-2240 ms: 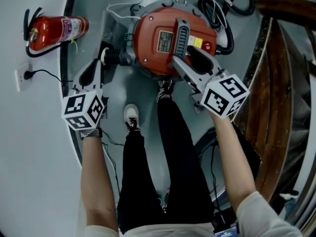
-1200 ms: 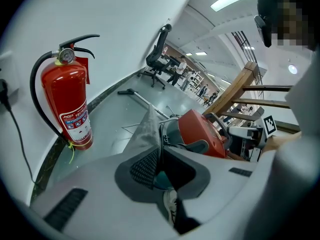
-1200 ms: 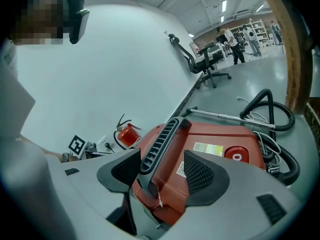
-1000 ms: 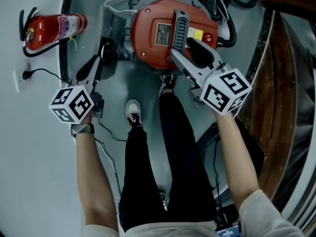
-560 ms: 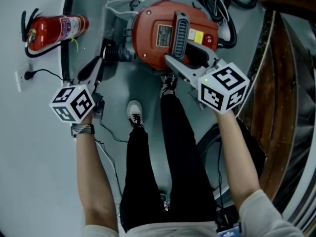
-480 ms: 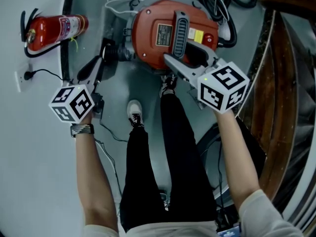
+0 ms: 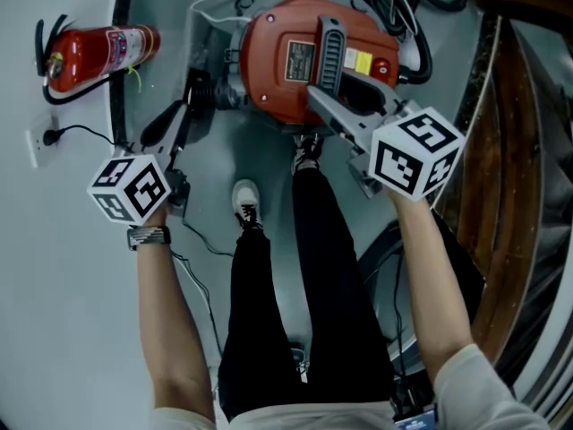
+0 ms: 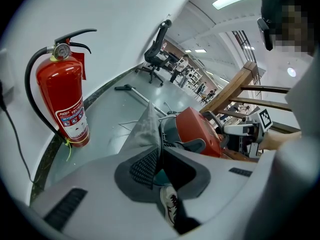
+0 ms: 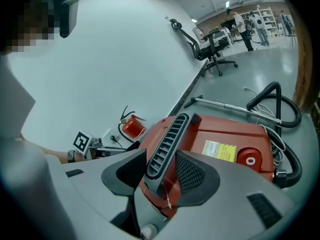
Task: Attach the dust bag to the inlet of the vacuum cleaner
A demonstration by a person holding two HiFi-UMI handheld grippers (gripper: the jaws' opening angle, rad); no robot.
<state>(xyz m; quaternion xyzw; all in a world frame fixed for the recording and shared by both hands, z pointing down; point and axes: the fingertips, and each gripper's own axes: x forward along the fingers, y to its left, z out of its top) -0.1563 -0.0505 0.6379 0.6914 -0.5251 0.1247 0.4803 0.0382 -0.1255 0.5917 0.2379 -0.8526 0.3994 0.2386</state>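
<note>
Grey cloth of the dust bag (image 8: 146, 126) is pinched edge-on in the clenched left hand-held gripper (image 8: 159, 160). It is held low over the floor just beside the vacuum cleaner (image 7: 286, 61), on the side that faces the fire extinguisher (image 8: 62, 99). So little of the thin cloth sits between the pads that a tug toward the inlet could pull it free. The bag's mouth shows in no view, so it may well meet the inlet crooked or folded over. The right hand-held gripper (image 9: 161, 160) has just been closing its jaws around the black handle (image 9: 167, 134) on the red lid, and the pads look to rest on both its sides. If that hold is slack, the vacuum cleaner could swing or roll away when the bag is pushed on. The person's shoe (image 7: 240, 204) stands near and could get in the way. The bag's long axis runs from the jaws up and away toward the vacuum cleaner, narrowing to a peak there. The handle's axis runs lengthwise across the lid, one end pointing back at the right hand-held gripper.
</note>
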